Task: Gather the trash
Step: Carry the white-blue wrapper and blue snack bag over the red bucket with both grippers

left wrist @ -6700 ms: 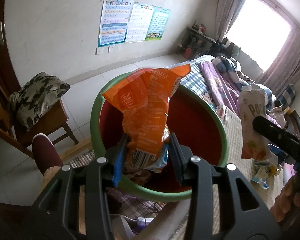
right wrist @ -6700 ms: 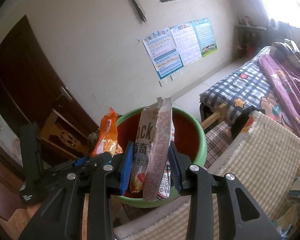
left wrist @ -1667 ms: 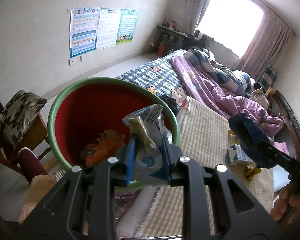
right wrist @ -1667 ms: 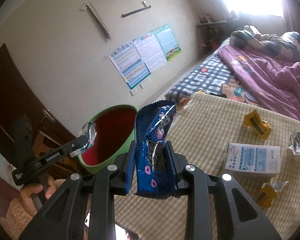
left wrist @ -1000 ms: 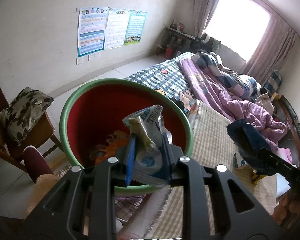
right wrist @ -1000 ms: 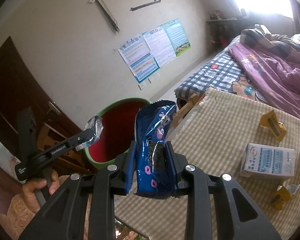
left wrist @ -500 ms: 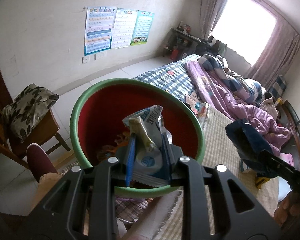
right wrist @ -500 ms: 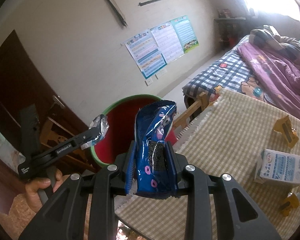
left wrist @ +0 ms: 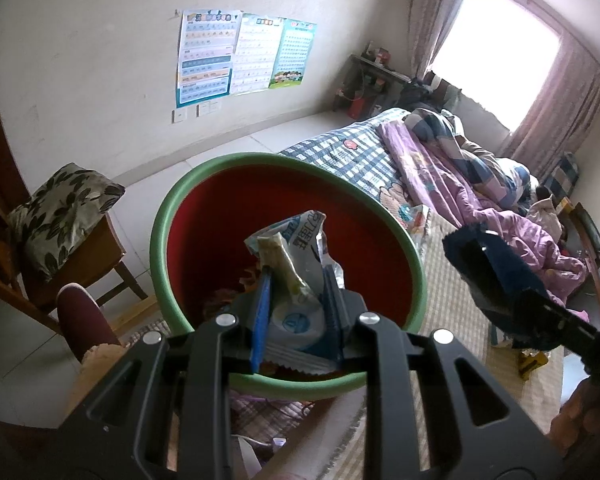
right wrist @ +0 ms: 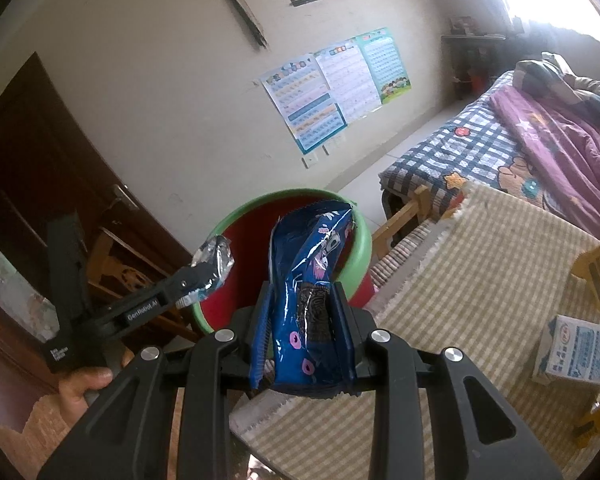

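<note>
A red bin with a green rim (left wrist: 168, 216) stands beside the table; it also shows in the right wrist view (right wrist: 362, 236). My left gripper (left wrist: 298, 300) is shut on a white and blue foil wrapper (left wrist: 300, 248) and holds it over the bin's mouth. Orange wrappers (left wrist: 248, 278) lie inside. My right gripper (right wrist: 302, 312) is shut on a blue cookie packet (right wrist: 310, 280) above the table's edge, just short of the bin. The left gripper (right wrist: 210, 270) with its wrapper is seen at the bin's left side.
A checked cloth covers the table (right wrist: 480, 264). On it lie a white and blue carton (right wrist: 580, 354) and yellow scraps (right wrist: 592, 278). A chair with a leaf-pattern cushion (left wrist: 60, 212) stands left of the bin. A bed (left wrist: 440, 168) lies behind the table.
Both grippers have moved toward the bin with their wrappers still held. The bin now looms larger in both views, and the left wrapper is over its opening.
</note>
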A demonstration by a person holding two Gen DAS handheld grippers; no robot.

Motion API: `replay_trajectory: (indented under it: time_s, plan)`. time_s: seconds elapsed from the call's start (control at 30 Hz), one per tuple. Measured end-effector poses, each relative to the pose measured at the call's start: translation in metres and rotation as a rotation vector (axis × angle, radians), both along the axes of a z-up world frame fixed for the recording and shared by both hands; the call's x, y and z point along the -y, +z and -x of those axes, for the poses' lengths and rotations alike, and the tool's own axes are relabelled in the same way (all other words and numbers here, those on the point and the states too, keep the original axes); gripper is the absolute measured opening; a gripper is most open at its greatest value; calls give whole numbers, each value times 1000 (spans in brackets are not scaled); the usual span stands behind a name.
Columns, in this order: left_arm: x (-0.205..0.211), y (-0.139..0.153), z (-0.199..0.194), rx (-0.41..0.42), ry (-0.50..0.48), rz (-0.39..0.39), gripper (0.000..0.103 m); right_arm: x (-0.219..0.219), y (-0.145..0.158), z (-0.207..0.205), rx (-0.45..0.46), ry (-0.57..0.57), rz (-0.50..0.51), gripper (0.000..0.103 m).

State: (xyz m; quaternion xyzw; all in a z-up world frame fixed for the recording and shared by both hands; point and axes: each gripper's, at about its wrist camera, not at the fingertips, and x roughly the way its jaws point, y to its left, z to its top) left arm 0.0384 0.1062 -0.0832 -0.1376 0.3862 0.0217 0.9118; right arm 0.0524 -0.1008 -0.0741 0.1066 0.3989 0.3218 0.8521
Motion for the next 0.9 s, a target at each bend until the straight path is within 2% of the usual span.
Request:
replay_trajectory:
  time_s: [0.33,0.9]
  plan:
    - [0,-2,-3,-13,19,-14,24,-25,5,-17,22,43,-8,28]
    - [-6,-9,-6,-40,37,-9,24,-51,-3,-32,-7,94,3,28]
